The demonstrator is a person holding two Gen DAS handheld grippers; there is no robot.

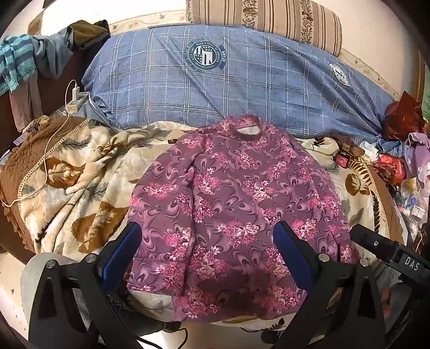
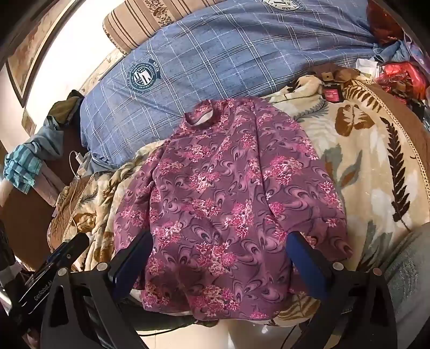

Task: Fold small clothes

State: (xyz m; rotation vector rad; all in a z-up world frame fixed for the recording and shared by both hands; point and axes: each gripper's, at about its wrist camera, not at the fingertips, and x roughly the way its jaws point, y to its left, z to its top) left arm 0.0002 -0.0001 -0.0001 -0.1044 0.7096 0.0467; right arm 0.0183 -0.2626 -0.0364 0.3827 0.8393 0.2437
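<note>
A small purple top with pink flowers (image 1: 236,204) lies flat and face up on a cream blanket with brown leaves (image 1: 80,182). Its collar (image 1: 247,126) points away from me, and the sleeves lie along its sides. My left gripper (image 1: 207,239) hovers open above the lower half of the top, holding nothing. In the right wrist view the same top (image 2: 228,204) fills the middle, and my right gripper (image 2: 219,244) also stands open over its lower part. One finger of the right gripper (image 1: 376,247) shows at the right of the left wrist view.
A blue checked pillow (image 1: 215,80) and a striped bolster (image 1: 268,21) lie behind the top. A charger with a white cable (image 1: 75,99) sits at the left, near heaped clothes (image 1: 27,59). Bags and clutter (image 1: 403,161) crowd the right. The bed's near edge is just below the hem.
</note>
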